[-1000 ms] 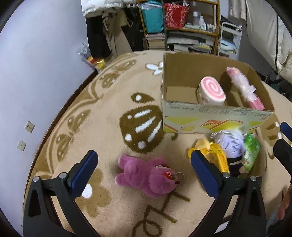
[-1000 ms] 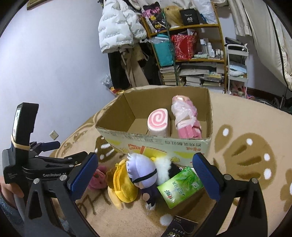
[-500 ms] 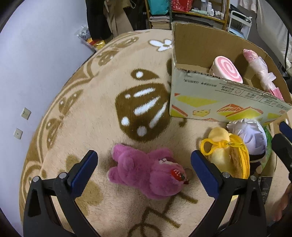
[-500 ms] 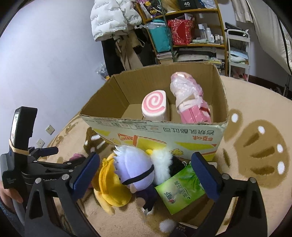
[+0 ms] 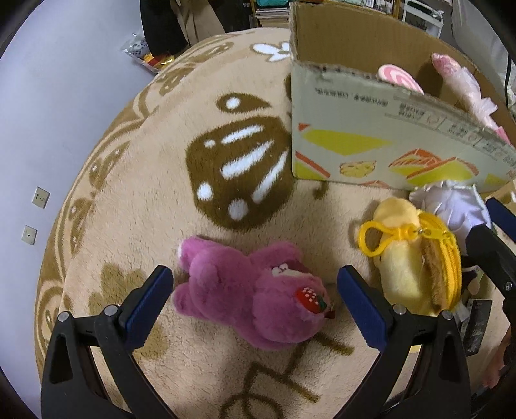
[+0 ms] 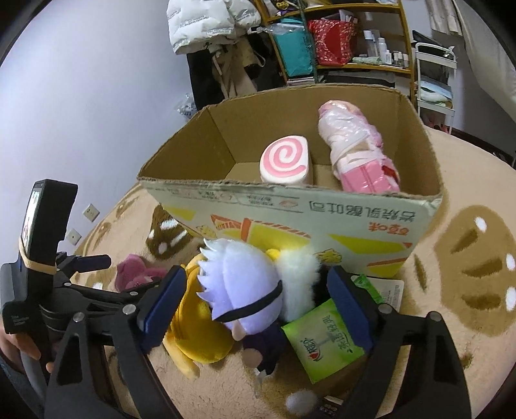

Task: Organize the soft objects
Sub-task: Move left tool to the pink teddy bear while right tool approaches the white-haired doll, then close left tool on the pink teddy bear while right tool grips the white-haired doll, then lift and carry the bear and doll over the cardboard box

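A pink plush bear (image 5: 254, 296) lies on the rug between the open jaws of my left gripper (image 5: 254, 301), not gripped. A yellow plush pouch (image 5: 416, 258) lies to its right. My right gripper (image 6: 256, 299) is open around a white-haired plush doll (image 6: 245, 287), with the yellow pouch (image 6: 200, 332) on its left and a green tissue pack (image 6: 329, 338) on its right. The cardboard box (image 6: 290, 219) behind holds a pink swirl roll cushion (image 6: 285, 161) and a wrapped pink doll (image 6: 358, 151). The box (image 5: 380, 138) also shows in the left wrist view.
A round beige rug (image 5: 193, 199) with brown patterns covers the floor. A purple wall (image 6: 80, 96) is on the left. Shelves (image 6: 338, 42) and hanging clothes (image 6: 213, 22) stand behind the box. The left gripper's handle (image 6: 42, 258) is at the right wrist view's left.
Both grippers have moved down and forward. The left now straddles the pink bear, the right now straddles the white-haired doll. Both jaws stay open.
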`<action>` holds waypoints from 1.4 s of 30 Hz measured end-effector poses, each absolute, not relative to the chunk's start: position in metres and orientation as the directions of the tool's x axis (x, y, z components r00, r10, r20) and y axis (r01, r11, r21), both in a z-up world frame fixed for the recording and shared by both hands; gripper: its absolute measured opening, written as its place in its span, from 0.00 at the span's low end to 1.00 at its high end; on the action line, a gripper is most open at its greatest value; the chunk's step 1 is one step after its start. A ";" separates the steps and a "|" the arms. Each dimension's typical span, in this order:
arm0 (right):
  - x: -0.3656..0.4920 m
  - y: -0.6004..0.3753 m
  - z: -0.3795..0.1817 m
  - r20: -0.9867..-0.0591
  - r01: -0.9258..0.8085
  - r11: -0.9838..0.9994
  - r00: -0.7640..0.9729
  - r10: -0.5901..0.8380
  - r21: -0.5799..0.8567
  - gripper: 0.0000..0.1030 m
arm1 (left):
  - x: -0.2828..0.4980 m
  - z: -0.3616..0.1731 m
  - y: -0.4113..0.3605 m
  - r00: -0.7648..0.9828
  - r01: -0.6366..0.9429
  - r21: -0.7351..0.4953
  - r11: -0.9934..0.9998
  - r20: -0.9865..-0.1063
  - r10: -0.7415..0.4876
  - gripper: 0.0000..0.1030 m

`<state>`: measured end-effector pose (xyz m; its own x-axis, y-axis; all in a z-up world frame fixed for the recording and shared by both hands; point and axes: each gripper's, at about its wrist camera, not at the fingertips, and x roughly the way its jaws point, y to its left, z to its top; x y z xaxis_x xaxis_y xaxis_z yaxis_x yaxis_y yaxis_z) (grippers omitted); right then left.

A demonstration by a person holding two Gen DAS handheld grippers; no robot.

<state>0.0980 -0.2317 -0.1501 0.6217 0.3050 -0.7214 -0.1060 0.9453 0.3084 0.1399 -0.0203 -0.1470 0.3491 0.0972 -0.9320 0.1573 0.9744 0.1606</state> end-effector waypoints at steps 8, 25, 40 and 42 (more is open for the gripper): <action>0.101 -0.226 -0.158 -0.749 -0.109 0.949 0.591 0.301 0.295 0.76 | 0.143 -0.165 -0.014 0.257 0.131 0.131 0.983 -0.962 0.094 0.95; 0.091 -0.228 -0.146 -0.715 -0.128 0.943 0.622 0.318 0.308 0.45 | 0.136 -0.161 -0.012 0.293 0.120 0.123 0.985 -0.953 0.084 0.79; 0.061 -0.241 -0.112 -0.642 -0.125 0.940 0.701 0.309 0.316 0.45 | 0.113 -0.115 -0.005 0.448 0.083 0.139 0.987 -0.890 0.088 0.79; 0.058 -0.243 -0.108 -0.630 -0.124 0.938 0.712 0.311 0.324 0.45 | 0.109 -0.105 -0.003 0.483 0.074 0.126 0.989 -0.873 0.075 0.79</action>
